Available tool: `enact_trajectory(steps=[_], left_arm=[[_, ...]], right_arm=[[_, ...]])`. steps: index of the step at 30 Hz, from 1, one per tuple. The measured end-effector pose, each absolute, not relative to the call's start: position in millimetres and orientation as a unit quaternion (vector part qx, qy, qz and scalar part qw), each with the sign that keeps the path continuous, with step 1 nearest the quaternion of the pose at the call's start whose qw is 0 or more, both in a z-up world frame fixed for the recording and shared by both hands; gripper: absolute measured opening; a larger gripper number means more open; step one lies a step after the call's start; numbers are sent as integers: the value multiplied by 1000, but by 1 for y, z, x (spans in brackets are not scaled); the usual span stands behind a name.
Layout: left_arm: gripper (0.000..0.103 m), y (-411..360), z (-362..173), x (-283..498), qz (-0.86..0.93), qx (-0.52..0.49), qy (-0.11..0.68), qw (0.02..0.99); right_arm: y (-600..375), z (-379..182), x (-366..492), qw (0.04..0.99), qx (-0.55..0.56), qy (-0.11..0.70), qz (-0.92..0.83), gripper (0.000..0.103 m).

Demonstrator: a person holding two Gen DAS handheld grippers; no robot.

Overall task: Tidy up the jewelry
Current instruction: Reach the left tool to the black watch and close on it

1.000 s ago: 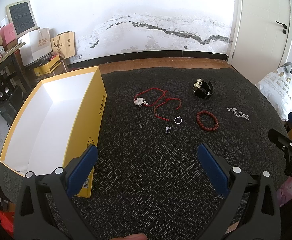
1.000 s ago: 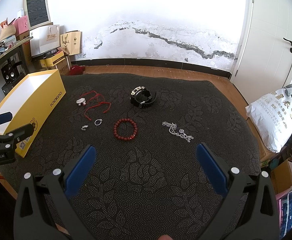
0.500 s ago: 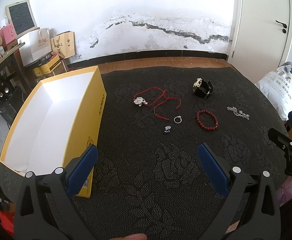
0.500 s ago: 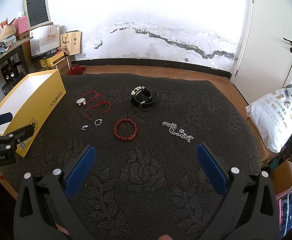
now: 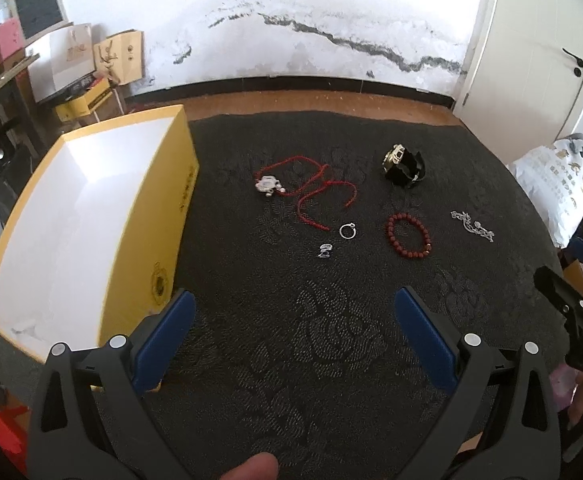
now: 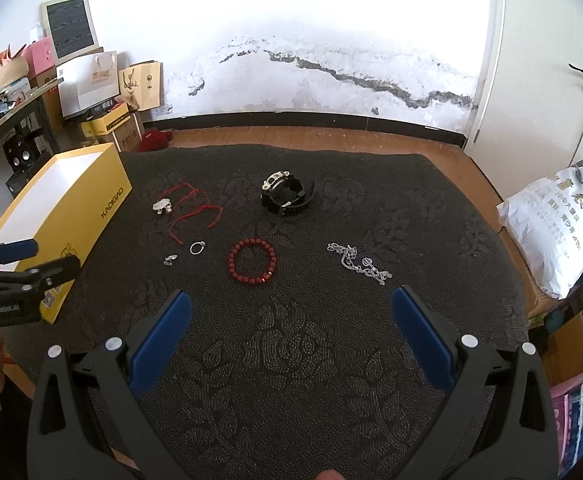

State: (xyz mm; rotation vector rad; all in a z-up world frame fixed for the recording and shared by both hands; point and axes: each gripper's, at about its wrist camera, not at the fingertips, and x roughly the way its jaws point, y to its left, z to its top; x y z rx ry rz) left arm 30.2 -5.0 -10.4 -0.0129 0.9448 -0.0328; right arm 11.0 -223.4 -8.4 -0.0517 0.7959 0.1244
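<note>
Reading "KAOIGAO" on the yellow box (image 6: pixel 76 216).

Red, silver and black pieces on a dark patterned cloth

The tabletop (image 6: pixel 291 360) wears black cloth with a grey dotted floral pattern. The box (image 5: pixel 151 240) is yellow outside, white inside. The bead bracelet (image 6: pixel 252 261) is dark red, the cord necklace (image 5: pixel 311 184) bright red with a silver pendant; ring (image 6: pixel 197 247) and chain (image 6: pixel 357 264) silver; watch (image 6: pixel 287 198) black. Both grippers have black frames and blue pads (image 6: pixel 159 340).
</note>
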Motion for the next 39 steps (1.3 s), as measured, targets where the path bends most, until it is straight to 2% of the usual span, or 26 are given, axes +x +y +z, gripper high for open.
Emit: enact_trajectory(steps=[13,27,39], left_arm=[[97,-46,-34,118,-44,2,506,861],[97,-140,-58,220,-83,50,459,883],[97,-181,-99,250,-104,80,467,875]], right_arm=[[-245,-14,47,911,-6,410,45,97],[-273,-31,62,901,10,434,13,97],[-277,-39,69,896,13,443,14,97]])
